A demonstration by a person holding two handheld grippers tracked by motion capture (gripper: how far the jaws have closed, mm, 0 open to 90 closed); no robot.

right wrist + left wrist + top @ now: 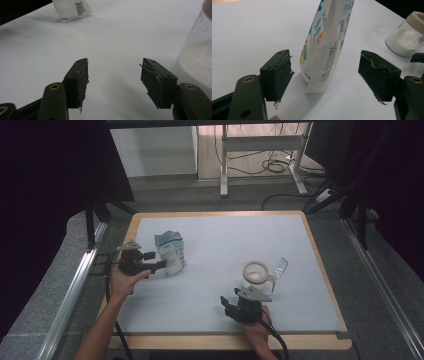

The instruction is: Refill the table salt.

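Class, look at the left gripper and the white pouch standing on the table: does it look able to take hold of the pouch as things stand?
Probably yes. The left gripper is open, and the pouch stands upright just beyond the gap between its pads, touching neither. Nothing lies between; the jar stands well off to one side.

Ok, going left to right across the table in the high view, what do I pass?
Left claw → white pouch → right claw → jar with the tan lid → clear scoop.

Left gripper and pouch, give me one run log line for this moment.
left gripper: open, jaws either side of pouch, not touching | right gripper: open, beside jar
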